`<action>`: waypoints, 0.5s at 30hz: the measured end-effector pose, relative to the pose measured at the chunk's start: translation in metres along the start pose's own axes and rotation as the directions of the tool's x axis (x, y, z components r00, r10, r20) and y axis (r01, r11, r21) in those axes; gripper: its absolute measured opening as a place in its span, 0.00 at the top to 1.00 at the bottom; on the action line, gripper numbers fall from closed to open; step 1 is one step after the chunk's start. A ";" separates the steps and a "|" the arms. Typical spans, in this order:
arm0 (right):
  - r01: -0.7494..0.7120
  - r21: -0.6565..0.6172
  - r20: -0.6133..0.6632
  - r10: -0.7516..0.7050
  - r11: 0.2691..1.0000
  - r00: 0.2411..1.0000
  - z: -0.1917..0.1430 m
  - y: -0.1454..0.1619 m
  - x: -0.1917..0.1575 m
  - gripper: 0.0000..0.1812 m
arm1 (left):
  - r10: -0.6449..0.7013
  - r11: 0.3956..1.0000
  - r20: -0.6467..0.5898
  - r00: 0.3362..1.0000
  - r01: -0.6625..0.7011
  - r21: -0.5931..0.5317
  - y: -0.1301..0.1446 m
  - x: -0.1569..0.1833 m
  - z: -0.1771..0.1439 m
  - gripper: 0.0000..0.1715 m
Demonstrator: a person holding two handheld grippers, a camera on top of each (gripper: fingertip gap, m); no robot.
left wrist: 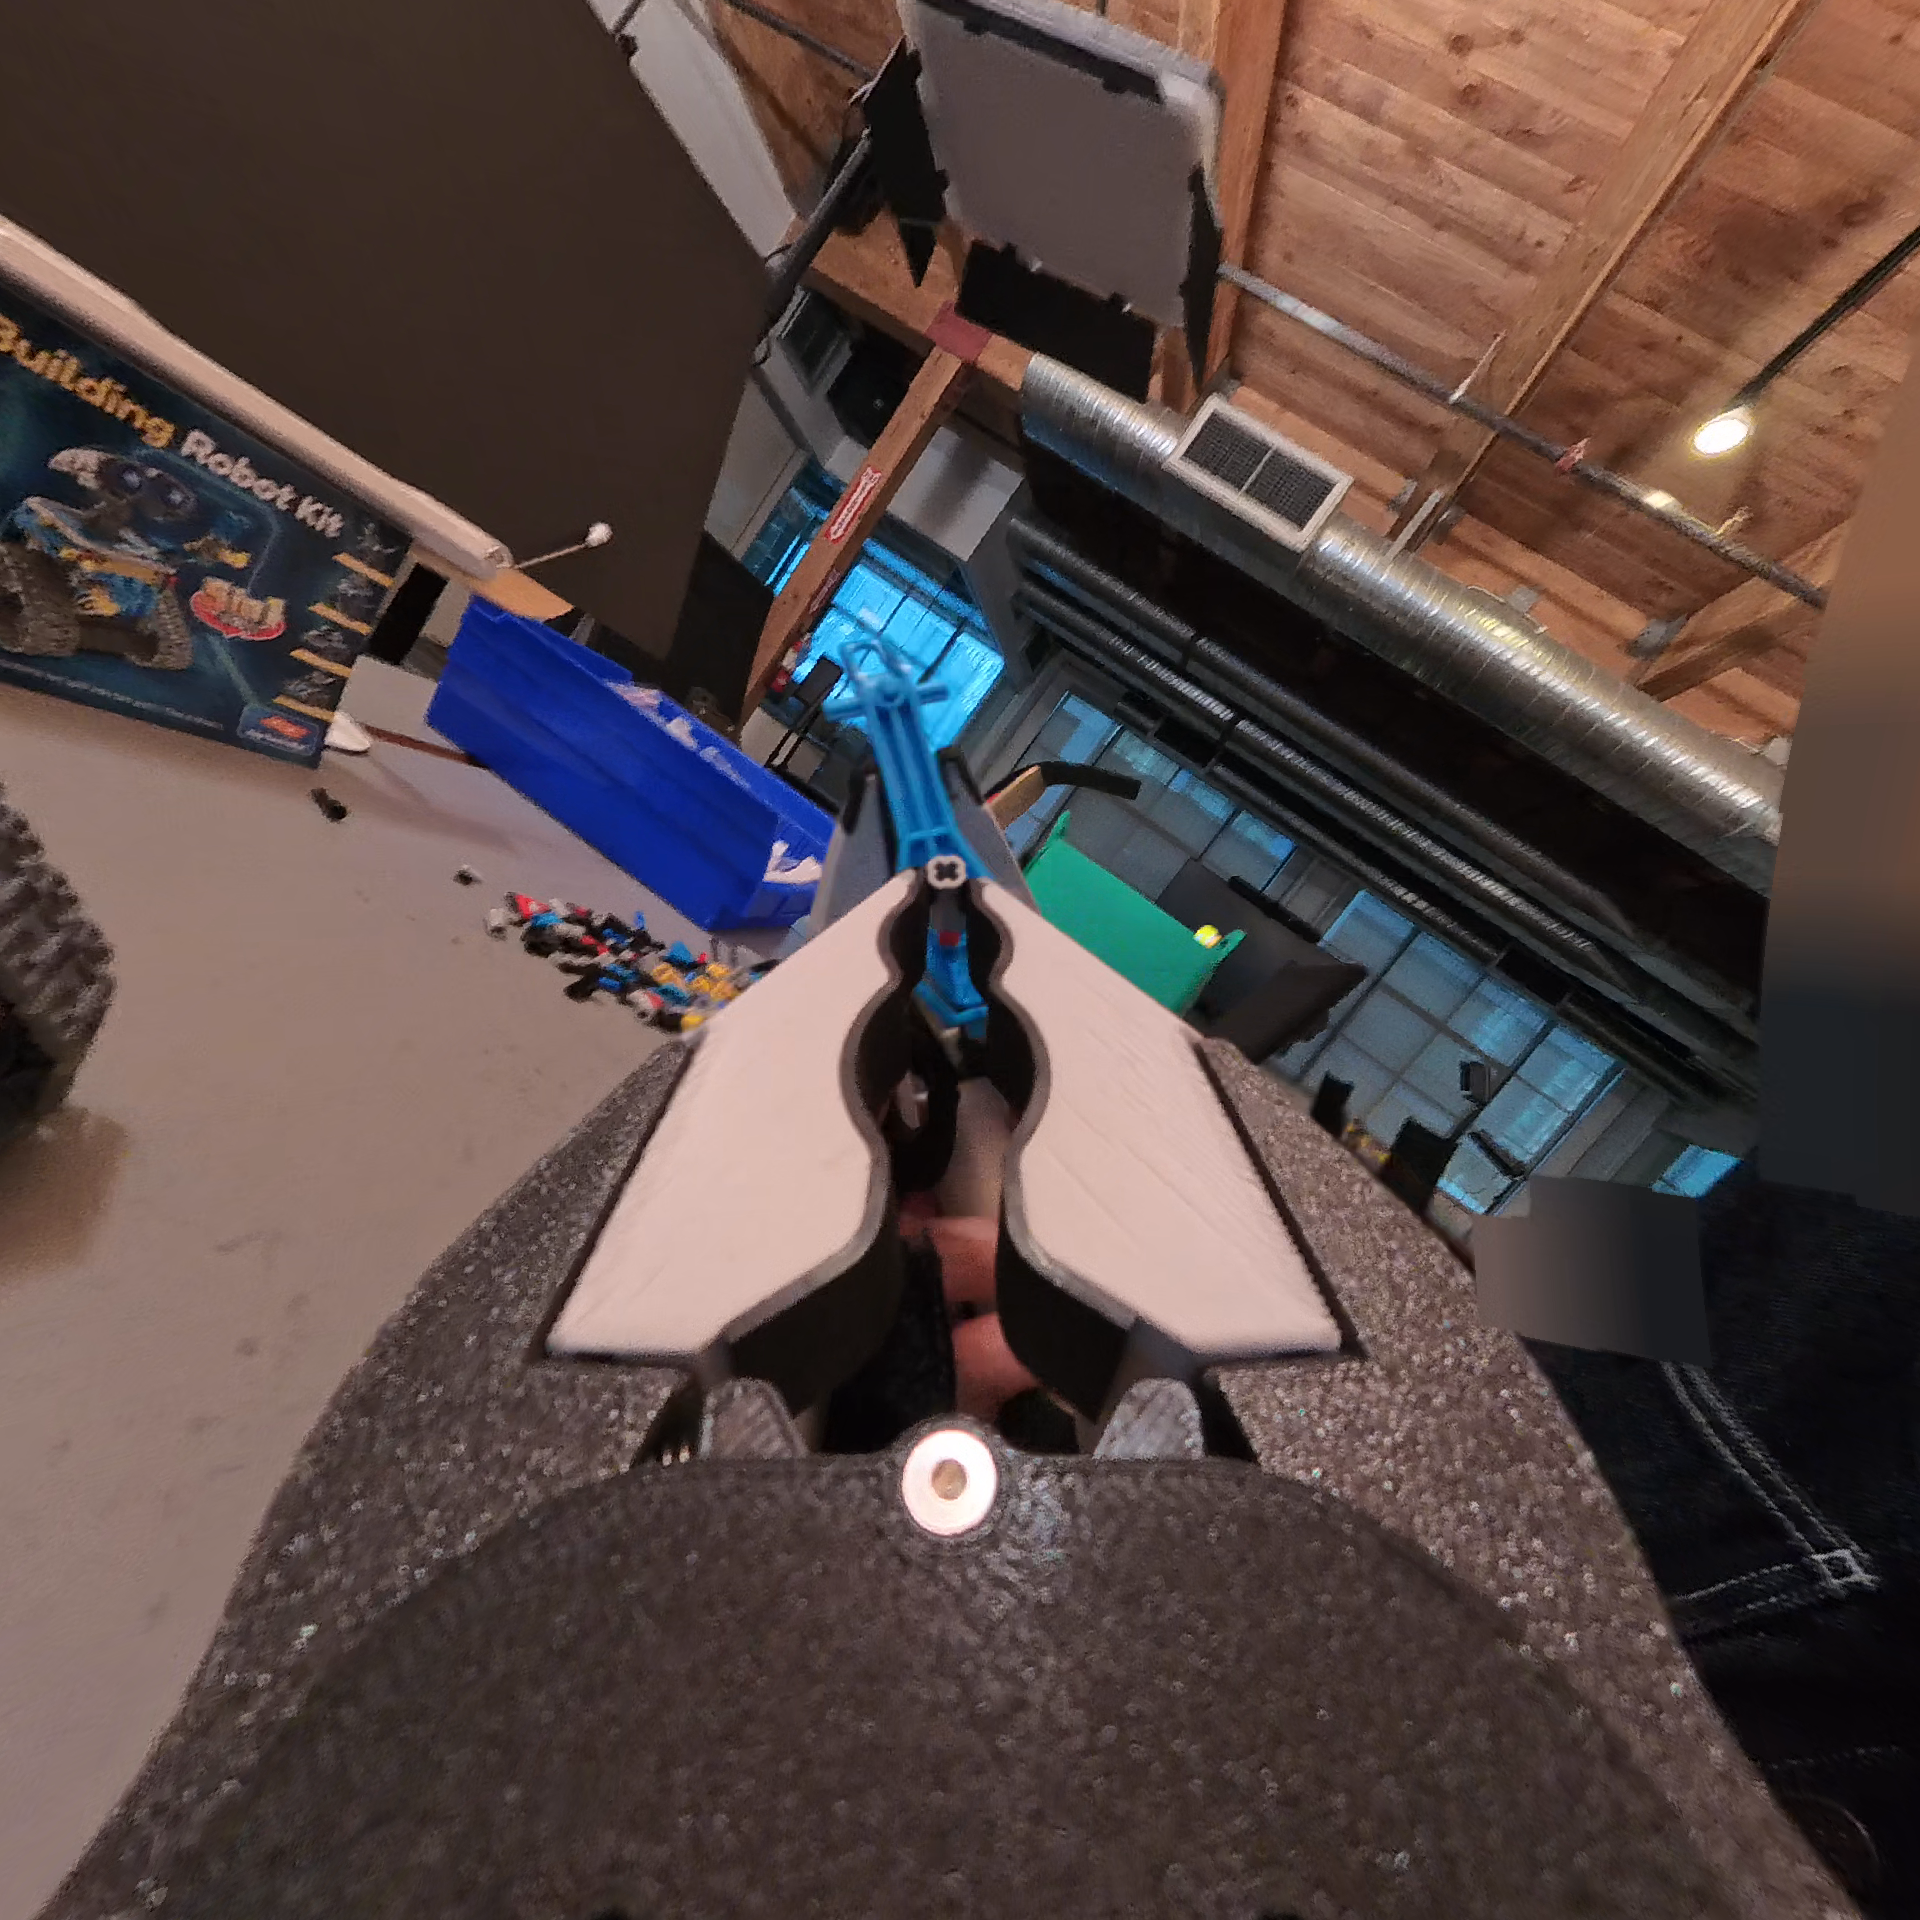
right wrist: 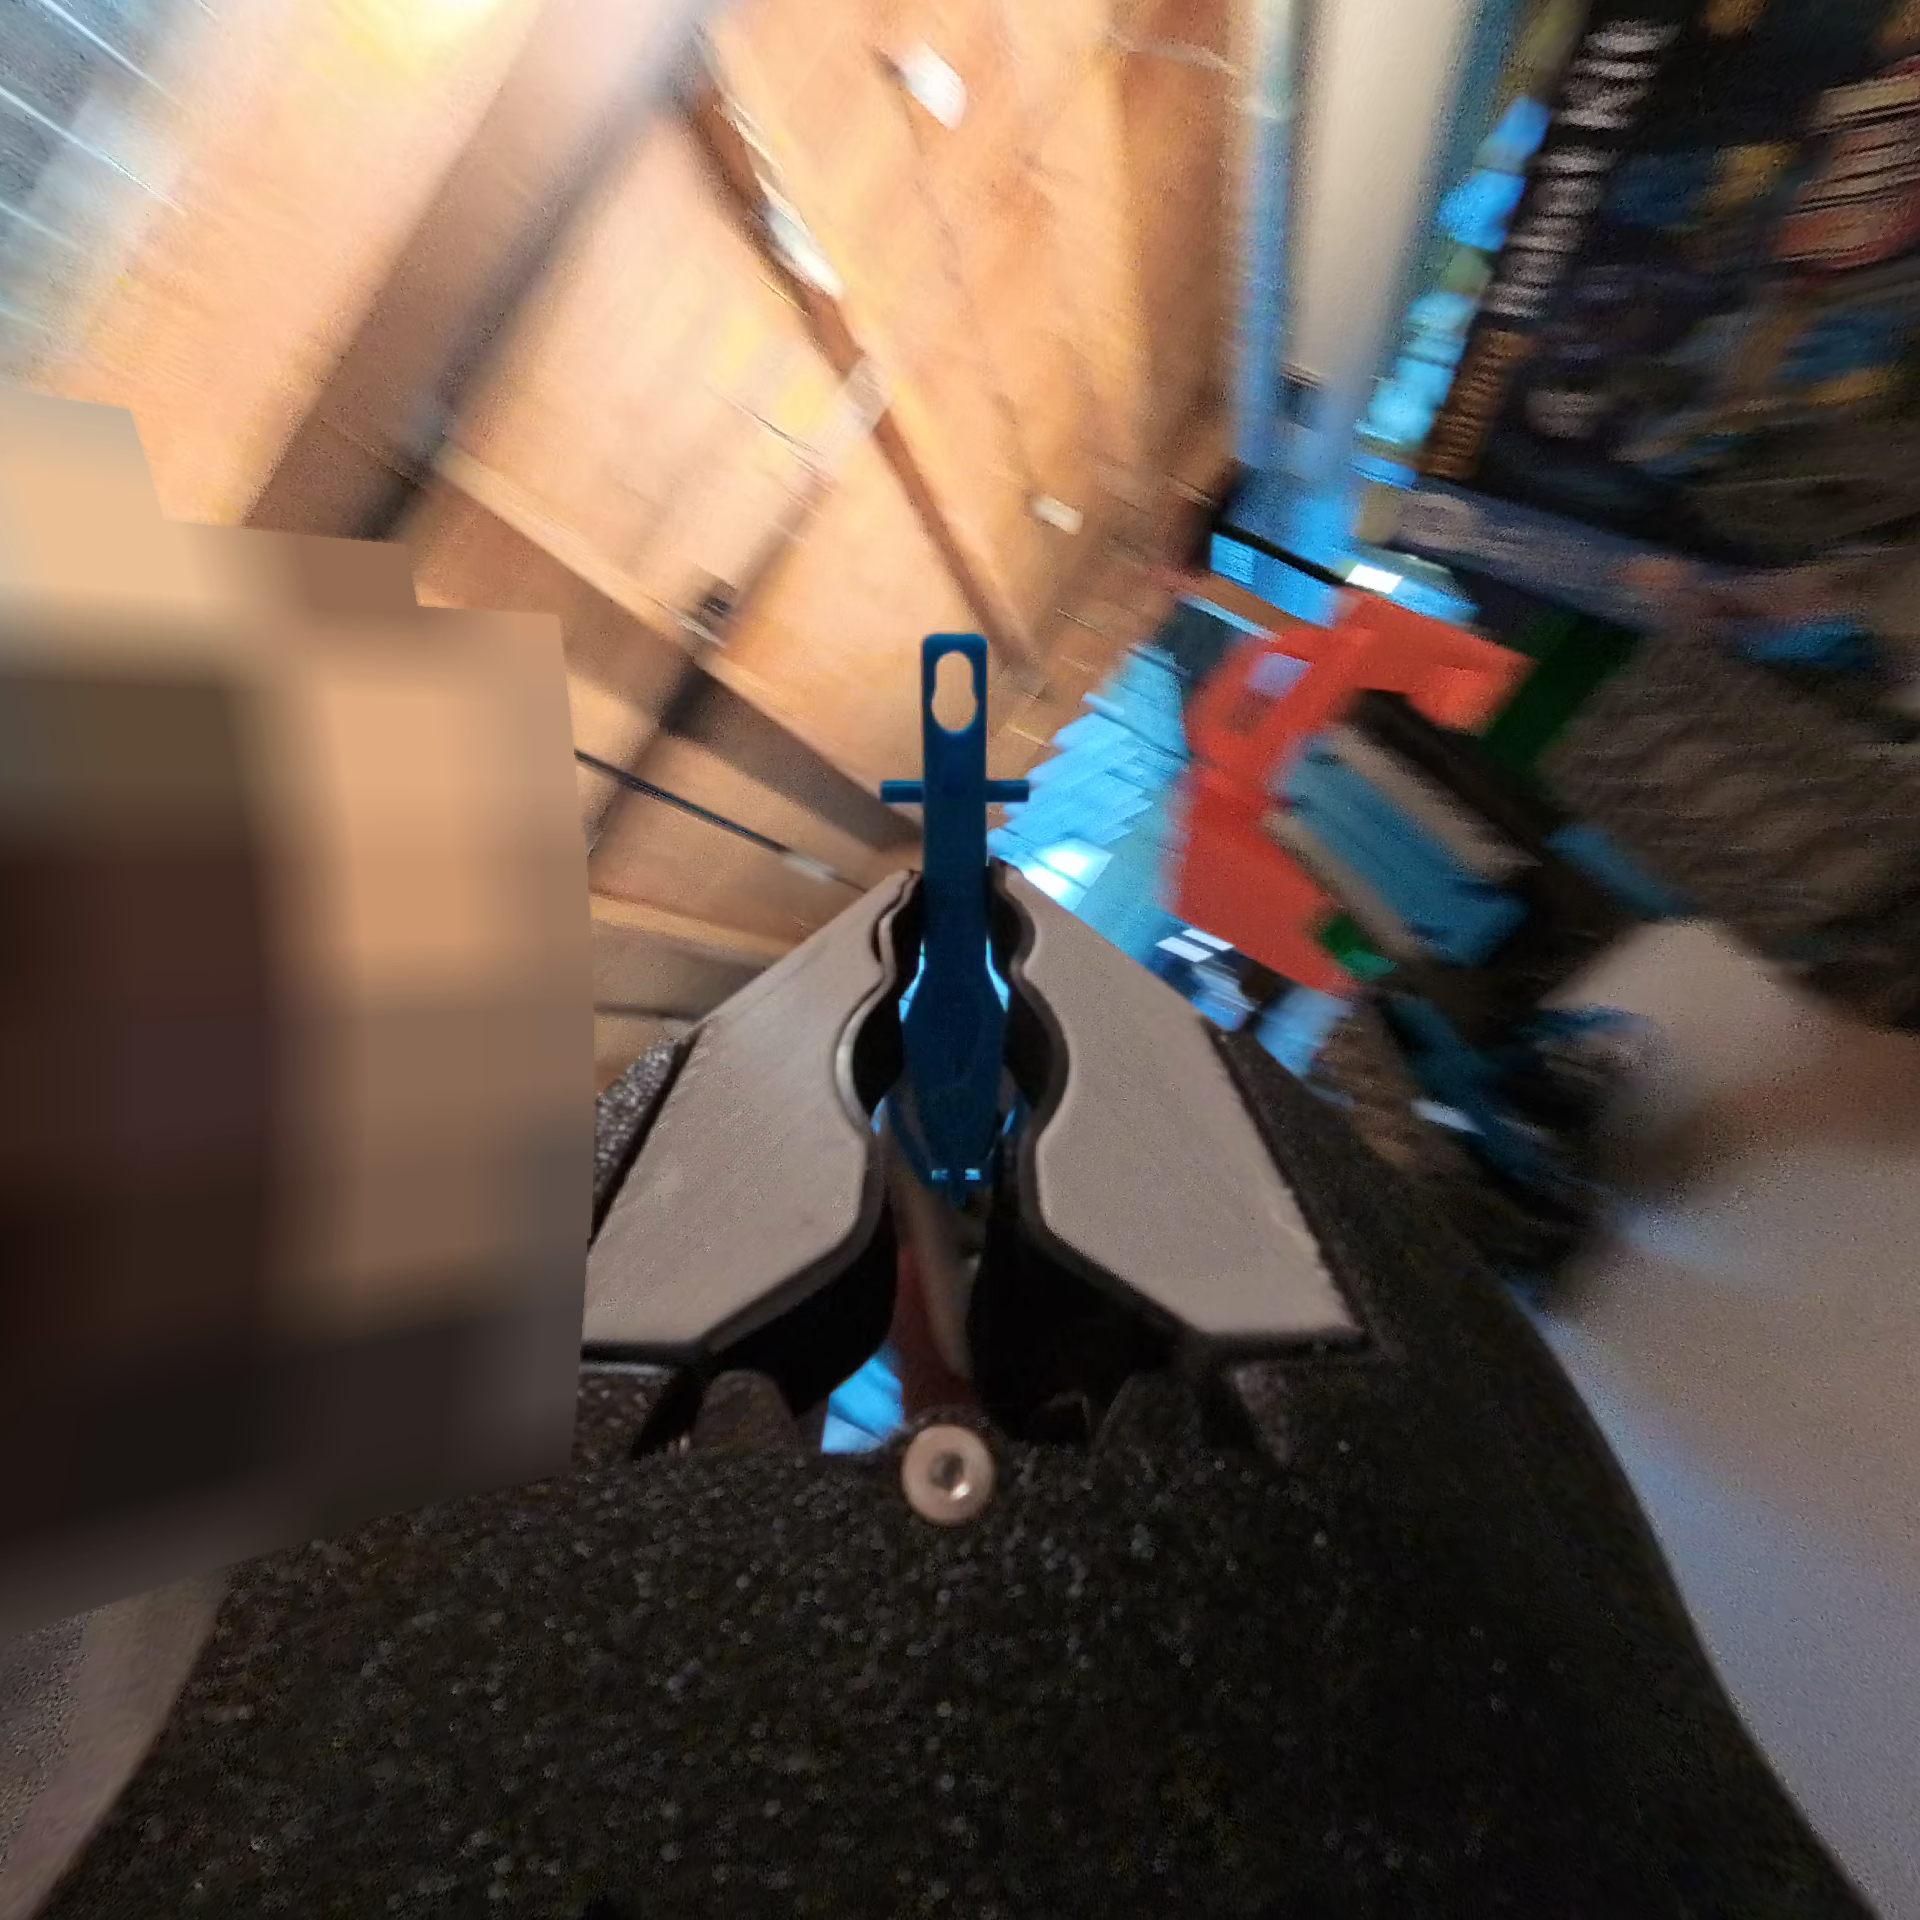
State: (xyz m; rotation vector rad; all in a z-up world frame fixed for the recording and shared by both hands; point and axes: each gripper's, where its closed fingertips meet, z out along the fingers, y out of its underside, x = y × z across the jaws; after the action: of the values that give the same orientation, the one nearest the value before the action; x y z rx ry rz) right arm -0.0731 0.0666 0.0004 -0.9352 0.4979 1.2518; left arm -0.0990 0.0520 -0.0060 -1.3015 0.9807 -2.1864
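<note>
Tongs (left wrist: 943, 883) (right wrist: 951, 894), two, each on one blue tool (right wrist: 954, 831).

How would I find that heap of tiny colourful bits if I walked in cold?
Start at the pale table in the left wrist view and find the big blue bin lying on it. Just in front of the bin, left of the left gripper, sits the heap of small pieces. Unlike the plain blue bin, it is a loose multicoloured scatter.

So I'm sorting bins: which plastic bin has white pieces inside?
The blue plastic bin on the table; the green bin sits farther off, beyond the table.
</note>
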 end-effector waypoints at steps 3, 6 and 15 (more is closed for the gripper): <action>0.244 -0.398 -0.397 -0.406 0.884 0.823 -0.025 0.005 0.062 0.95 | 0.087 0.992 0.110 0.990 -0.077 -0.097 0.004 -0.020 -0.005 0.97; 0.283 -0.773 -0.368 -0.765 0.568 0.529 -0.061 -0.001 0.100 0.95 | 0.277 0.948 0.172 0.945 -0.239 -0.211 0.007 -0.030 -0.012 0.97; 0.558 -0.787 0.123 -0.818 0.264 0.561 -0.016 0.043 0.076 0.94 | 0.388 0.907 0.294 0.874 -0.305 -0.291 -0.003 -0.059 -0.031 0.97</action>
State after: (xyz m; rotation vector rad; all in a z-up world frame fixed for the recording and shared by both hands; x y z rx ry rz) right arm -0.0894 0.0985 -0.0810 -1.8645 -0.3201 0.3777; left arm -0.0978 0.1035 -0.0485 -1.4201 1.2439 -1.5394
